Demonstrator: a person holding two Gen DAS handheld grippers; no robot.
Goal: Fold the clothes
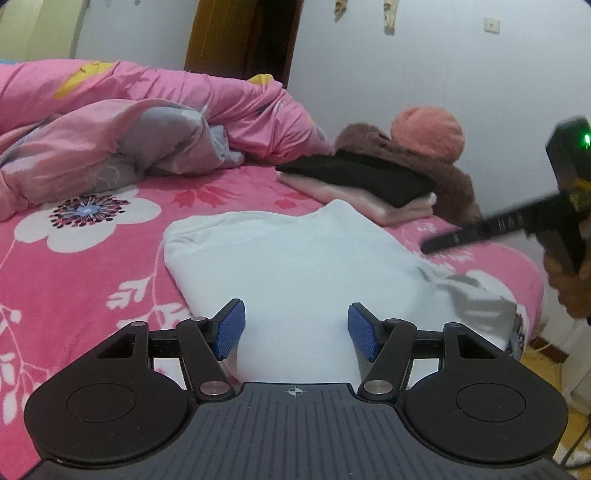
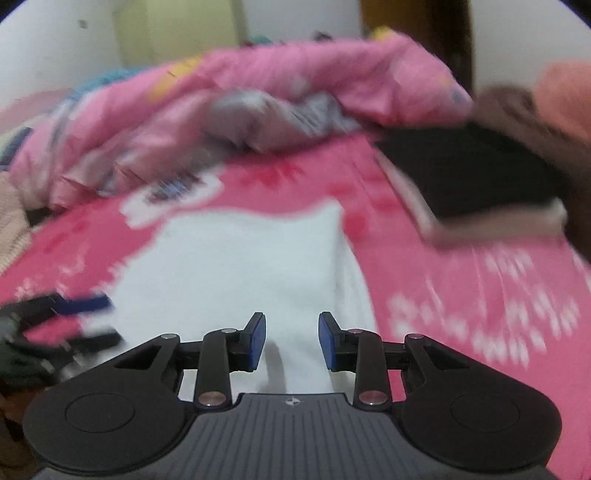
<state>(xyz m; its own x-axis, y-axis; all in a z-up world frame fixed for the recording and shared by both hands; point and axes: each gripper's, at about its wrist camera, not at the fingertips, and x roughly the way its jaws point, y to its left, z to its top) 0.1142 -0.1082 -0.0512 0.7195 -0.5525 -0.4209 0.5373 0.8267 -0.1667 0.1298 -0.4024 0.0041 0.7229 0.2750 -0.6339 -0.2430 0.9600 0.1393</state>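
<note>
left gripper (image 1: 296,332) hovering, jaws spread, nothing between | right gripper (image 2: 291,341) hovering, jaws parted, gripping nothing | folded white cloth garment (image 1: 295,266) lying on pink floral bedsheet (image 1: 92,266)

Home bedroom, bed with pink floral sheet (image 1: 74,258), rumpled pink quilt (image 1: 166,96), wooden door (image 1: 236,33)

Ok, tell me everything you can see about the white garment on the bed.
The white garment is plain, soft-looking cloth, already folded into a rough rectangle with rounded, doubled edges. It lies flat on the pink flowered sheet, in front of a stack of folded clothes. Neither gripper is touching it.
</note>
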